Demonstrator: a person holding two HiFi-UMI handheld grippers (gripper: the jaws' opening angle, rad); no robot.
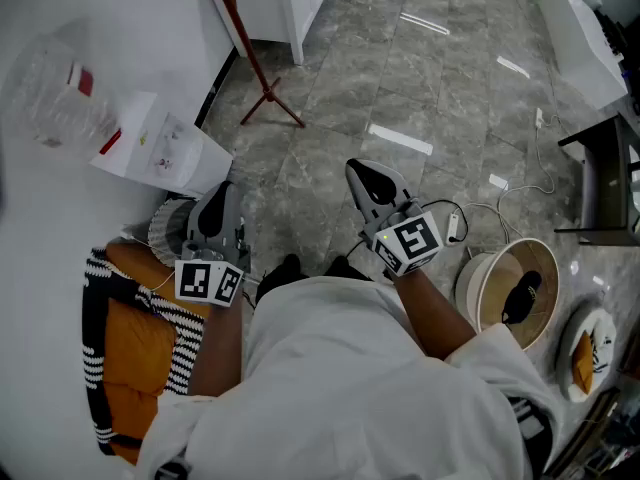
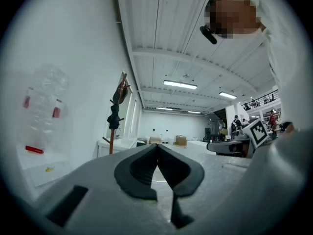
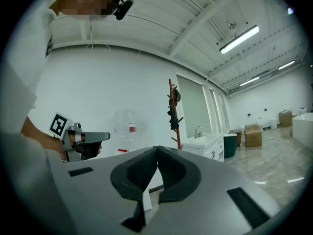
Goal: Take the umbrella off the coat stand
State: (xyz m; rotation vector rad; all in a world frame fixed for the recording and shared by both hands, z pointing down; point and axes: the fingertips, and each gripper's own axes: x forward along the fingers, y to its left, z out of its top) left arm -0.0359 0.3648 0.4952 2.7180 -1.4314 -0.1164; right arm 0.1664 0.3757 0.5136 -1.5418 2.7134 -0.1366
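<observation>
Tongs: left tongs [image 2: 157, 153] and right tongs [image 3: 156, 155] both clenched, empty, pointing level.
Umbrella: dark umbrella [image 3: 172, 115] hangs upright along the coat stand [image 3: 176, 136], upper half.
Bearing: well ahead, almost straight before right tongs; neither looks clearly nearer.

Place: large open hall, apparently a lab or studio workspace.
Ceiling: high, white, beamed; strip lights [image 2: 180, 84] across the upper middle.
Floor: grey marbled tiles [image 1: 400, 68].
Right edge: cardboard boxes [image 3: 253, 135].
Centre: white sink cabinet [image 3: 205, 145].
</observation>
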